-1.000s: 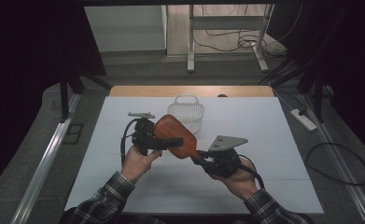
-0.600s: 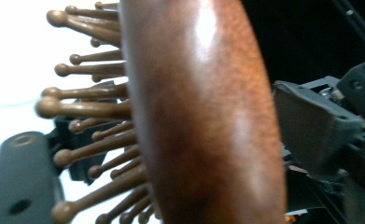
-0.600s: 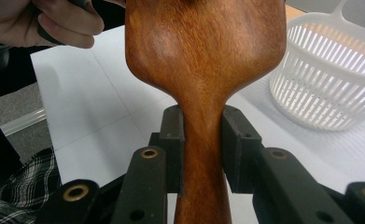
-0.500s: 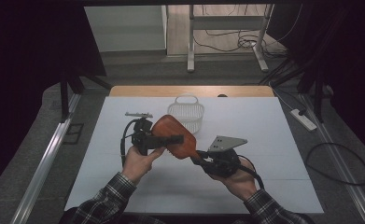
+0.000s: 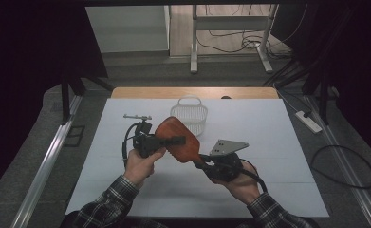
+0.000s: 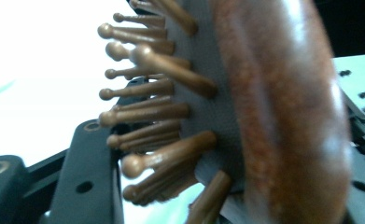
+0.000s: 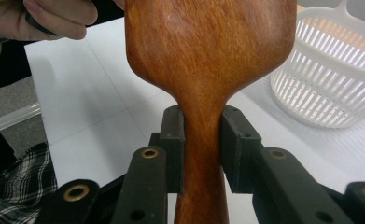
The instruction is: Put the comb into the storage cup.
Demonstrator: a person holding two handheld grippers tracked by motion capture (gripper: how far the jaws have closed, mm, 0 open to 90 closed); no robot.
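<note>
Reddish-brown wooden paddle hairbrush (image 5: 177, 139) held above white table (image 5: 278, 142): right gripper (image 5: 203, 162) clamped on its handle, left gripper (image 5: 173, 140) jaws just closing across its head, bristles between. White slatted plastic basket (image 5: 191, 115) behind.

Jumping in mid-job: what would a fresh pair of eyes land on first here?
A wooden hairbrush held up over the middle of the white table, its handle pinched in the right claw. The left claw has just been closing across the brush head, one jaw on the bristles side and one behind the wooden back. Behind it, a white slatted basket stands near the table's far edge.
</note>
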